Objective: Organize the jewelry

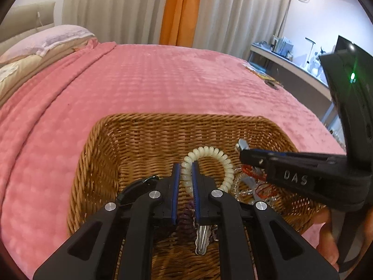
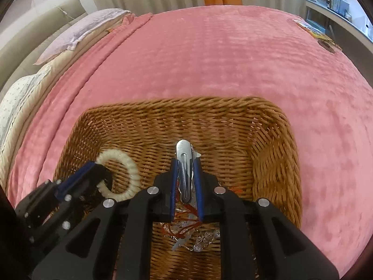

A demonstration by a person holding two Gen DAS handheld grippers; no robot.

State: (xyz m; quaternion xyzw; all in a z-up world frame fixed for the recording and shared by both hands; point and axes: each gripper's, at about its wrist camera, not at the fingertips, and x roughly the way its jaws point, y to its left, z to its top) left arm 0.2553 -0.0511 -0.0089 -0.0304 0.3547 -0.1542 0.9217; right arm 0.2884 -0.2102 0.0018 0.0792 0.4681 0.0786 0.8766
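Over the wicker basket sitting on the pink-blanketed bed, the left tongs are pinching a cream spiral coil bracelet between their blue pads, its loop arching up and to the right above the basket floor. Beside them, the right tongs are gripping a silver snap hair clip upright between narrow jaws, its rounded end poking out past the tips. Beneath both, a tangle of red cord and clear beaded jewelry is lying on the basket's bottom, and a second silver hair clip is resting under the left tongs.
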